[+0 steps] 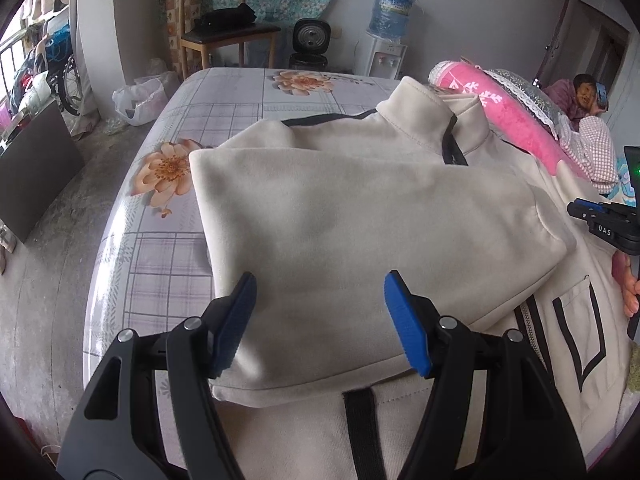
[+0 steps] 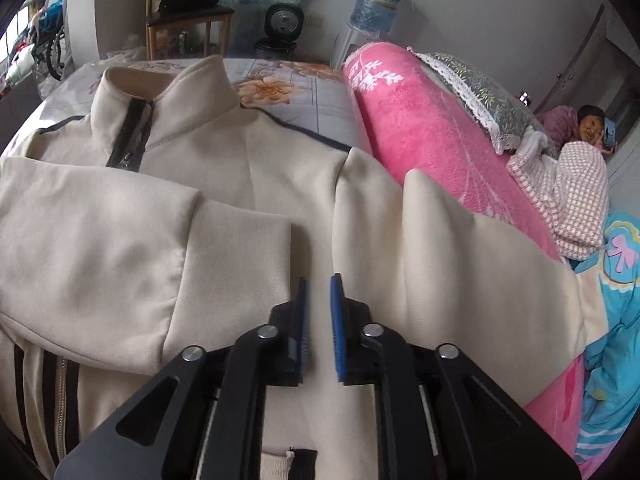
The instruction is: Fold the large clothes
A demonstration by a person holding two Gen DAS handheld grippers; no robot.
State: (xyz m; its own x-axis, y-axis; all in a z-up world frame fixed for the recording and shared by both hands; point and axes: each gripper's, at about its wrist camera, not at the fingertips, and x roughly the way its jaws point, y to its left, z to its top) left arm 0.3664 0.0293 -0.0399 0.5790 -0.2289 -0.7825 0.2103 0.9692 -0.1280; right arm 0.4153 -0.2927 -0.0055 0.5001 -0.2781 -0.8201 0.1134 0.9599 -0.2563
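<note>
My right tool [image 2: 319, 280] stands with its blue pads [image 2: 338, 320] a narrow gap apart, and nothing is between them; the cream cloth lies under the tips, not pinched. My left tool [image 1: 320, 276] is spread wide and also holds nothing, and it hangs just over the folded sleeve.

The jacket [image 1: 360, 200] lies front up on the bed [image 1: 224, 92], with its collar [image 2: 160, 92] at the far side. The left sleeve [image 1: 340, 216] is already laid across the chest. The right sleeve [image 2: 460, 248] is, I think, the step in hand: it lies bent over the right side of the body, with one stiff ridge standing up near the pink blanket roll [image 2: 420, 132].

To do this step well, I would take the sleeve near its cuff, pinch only one layer, and lay it flat so that it crosses the chest and meets the other sleeve evenly. Then I would press the ridge down before the body is folded.

The cloth looks thick and soft, like suede or fleece, matte, and it keeps round folds rather than sharp ones. So a crease may spring open again. Dark bands run along the shoulders, the zip [image 2: 128, 148] and the pocket [image 1: 576, 332]. The sheet is smooth, with printed flowers and checks.
</note>
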